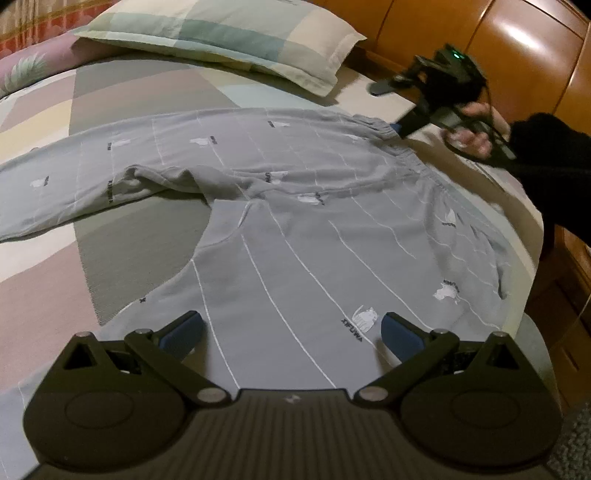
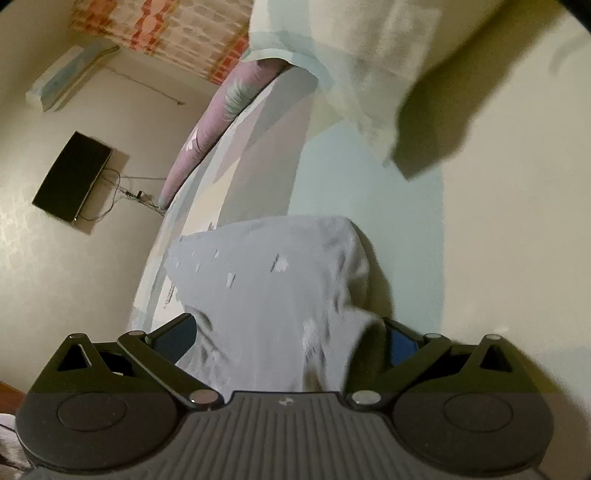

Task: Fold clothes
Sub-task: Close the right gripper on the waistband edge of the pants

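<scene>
Grey pyjama trousers (image 1: 295,206) with thin white lines and small prints lie spread on the bed. One leg runs off to the far left, and the other comes toward my left gripper (image 1: 291,332). That gripper is open and hovers low over the near part of the cloth with nothing pinched. At the gathered waistband's far corner, a hand in a black sleeve holds my right gripper (image 1: 389,109), one finger above the cloth and one at its edge. In the right wrist view the trousers (image 2: 266,288) bunch up between the spread fingers of the open right gripper (image 2: 290,336).
A checked pillow (image 1: 221,33) lies at the head of the bed on a patchwork sheet (image 1: 122,251). Orange wooden panels (image 1: 517,48) stand along the right, past the bed's edge (image 1: 532,236). A dark screen (image 2: 72,177) hangs on the wall.
</scene>
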